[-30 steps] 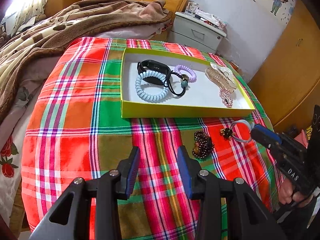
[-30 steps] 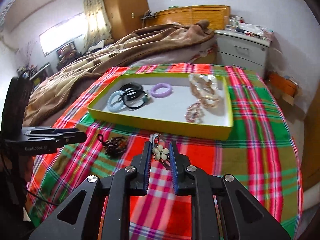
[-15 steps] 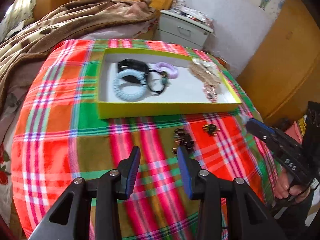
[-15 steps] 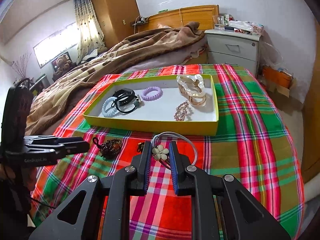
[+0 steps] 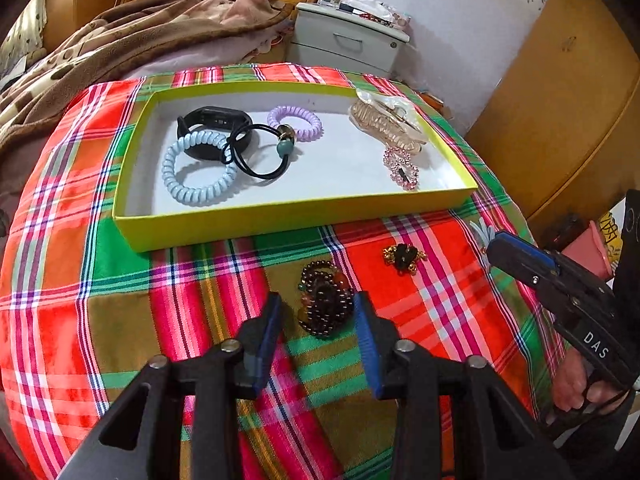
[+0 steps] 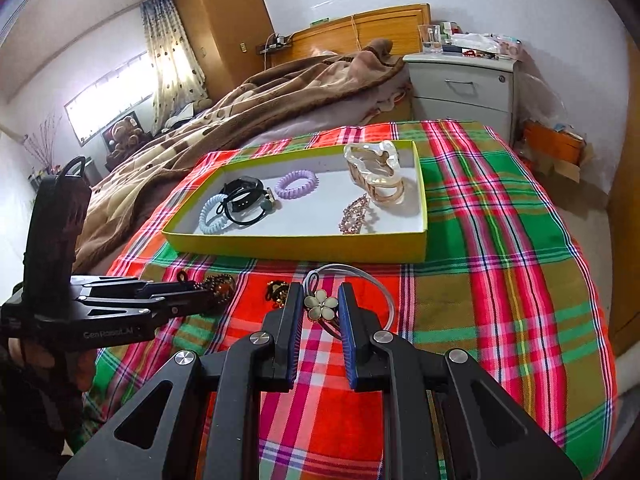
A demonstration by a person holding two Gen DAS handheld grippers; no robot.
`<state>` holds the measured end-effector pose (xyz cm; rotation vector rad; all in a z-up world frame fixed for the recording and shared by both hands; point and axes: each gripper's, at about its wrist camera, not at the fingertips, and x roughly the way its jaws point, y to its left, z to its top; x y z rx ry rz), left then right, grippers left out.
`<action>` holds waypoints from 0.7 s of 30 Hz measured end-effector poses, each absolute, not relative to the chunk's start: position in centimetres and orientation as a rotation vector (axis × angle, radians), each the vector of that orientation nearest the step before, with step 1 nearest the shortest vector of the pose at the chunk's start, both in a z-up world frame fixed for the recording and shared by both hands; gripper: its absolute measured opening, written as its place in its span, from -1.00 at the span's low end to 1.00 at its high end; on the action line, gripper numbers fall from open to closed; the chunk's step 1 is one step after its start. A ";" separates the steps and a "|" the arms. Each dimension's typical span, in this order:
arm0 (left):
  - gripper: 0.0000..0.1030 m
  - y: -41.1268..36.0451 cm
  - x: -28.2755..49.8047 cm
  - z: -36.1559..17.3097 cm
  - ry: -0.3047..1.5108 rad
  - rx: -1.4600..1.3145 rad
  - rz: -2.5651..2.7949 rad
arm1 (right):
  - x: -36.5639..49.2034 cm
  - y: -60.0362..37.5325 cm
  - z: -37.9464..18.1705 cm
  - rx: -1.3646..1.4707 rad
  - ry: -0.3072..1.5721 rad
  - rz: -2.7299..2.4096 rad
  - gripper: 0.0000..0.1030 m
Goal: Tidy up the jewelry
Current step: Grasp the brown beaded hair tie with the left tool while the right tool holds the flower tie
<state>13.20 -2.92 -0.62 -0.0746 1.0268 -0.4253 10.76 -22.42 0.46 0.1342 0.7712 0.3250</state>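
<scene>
A yellow tray [image 5: 280, 220] [image 6: 296, 245] sits on the plaid cloth and holds hair ties, a black band, a clear claw clip and a pink clip. My left gripper [image 5: 318, 312] is open, its fingers on either side of a dark beaded bracelet [image 5: 325, 304] lying on the cloth; the bracelet also shows in the right wrist view [image 6: 218, 282]. A small black-and-gold piece [image 5: 404, 257] [image 6: 277, 293] lies to its right. My right gripper [image 6: 320, 306] is shut on a flower hair tie [image 6: 321, 306] with a grey loop, held above the cloth in front of the tray.
The round table's plaid cloth [image 5: 80, 320] drops off at the edges. A bed with a brown blanket [image 6: 280, 92] lies behind, a white nightstand [image 6: 464, 88] at the back, and a wooden wardrobe [image 5: 560, 100] to the right.
My left gripper has moved forward and right until its fingers straddle the beaded bracelet. My right gripper has lifted the flower hair tie off the cloth and drawn back.
</scene>
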 end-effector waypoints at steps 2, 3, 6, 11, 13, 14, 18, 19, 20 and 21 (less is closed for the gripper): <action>-0.43 -3.0 13.2 -0.6 1.022 -0.065 -0.416 | 10.8 -22.4 0.4 0.132 0.771 0.321 -0.65; -0.44 -2.9 13.2 -0.6 1.021 -0.064 -0.411 | 10.8 -22.4 0.4 0.132 0.772 0.322 -0.65; -0.45 -2.4 13.2 -0.5 1.012 -0.082 -0.406 | 10.8 -22.4 0.4 0.135 0.770 0.322 -0.65; -0.45 -0.4 13.2 0.3 0.993 -0.170 -0.433 | 10.7 -22.5 0.4 0.135 0.770 0.321 -0.65; -0.45 0.5 13.3 0.4 0.989 -0.206 -0.431 | 10.7 -22.6 0.3 0.138 0.769 0.315 -0.65; -0.45 0.8 13.3 0.5 0.986 -0.213 -0.426 | 10.7 -22.6 0.3 0.138 0.770 0.311 -0.65; -0.45 1.4 13.2 0.6 0.979 -0.232 -0.420 | 10.8 -22.7 0.3 0.133 0.775 0.289 -0.65; -0.45 1.4 13.2 0.6 0.980 -0.233 -0.424 | 10.8 -22.8 0.3 0.130 0.773 0.283 -0.65; -0.45 1.3 13.1 0.7 0.981 -0.232 -0.428 | 10.9 -22.9 0.3 0.130 0.771 0.279 -0.65; -0.45 1.2 13.0 0.7 0.978 -0.228 -0.434 | 10.9 -23.0 0.4 0.132 0.769 0.275 -0.65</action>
